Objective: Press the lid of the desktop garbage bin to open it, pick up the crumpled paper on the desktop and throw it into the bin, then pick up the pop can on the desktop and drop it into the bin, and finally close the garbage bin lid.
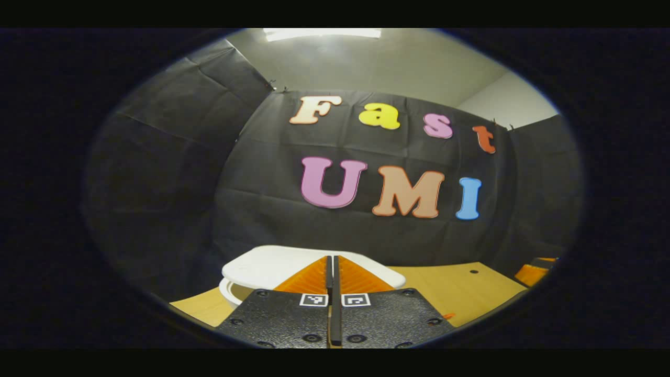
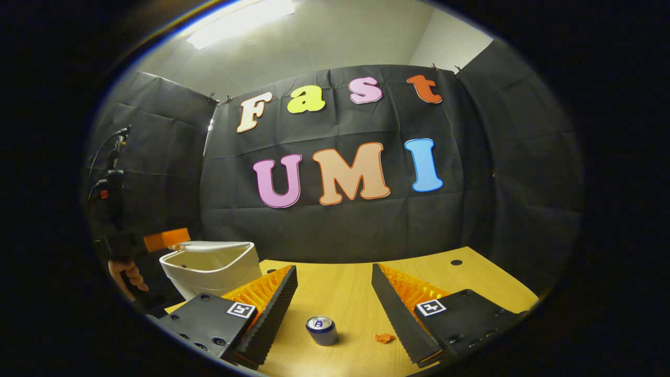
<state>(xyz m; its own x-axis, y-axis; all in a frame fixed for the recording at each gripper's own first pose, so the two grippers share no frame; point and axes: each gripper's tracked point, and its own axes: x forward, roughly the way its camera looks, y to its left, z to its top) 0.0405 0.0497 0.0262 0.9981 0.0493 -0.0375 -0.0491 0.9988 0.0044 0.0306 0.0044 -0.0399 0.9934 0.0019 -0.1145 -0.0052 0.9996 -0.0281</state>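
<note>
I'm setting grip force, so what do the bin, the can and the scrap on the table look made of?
Bin: looks like smooth white plastic with a soft sheen, thin-walled and moulded. Can: likely thin metal, with a shiny silvery top and blue side. Scrap: probably crumpled paper, orange, matte and creased, though too small to be sure. Table: pale wood-look surface, possibly laminate.

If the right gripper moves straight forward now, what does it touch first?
Probably the pop can, upright on the desktop between the open right gripper's fingers. Depth is unclear; the crumpled paper lies slightly aside.
</note>
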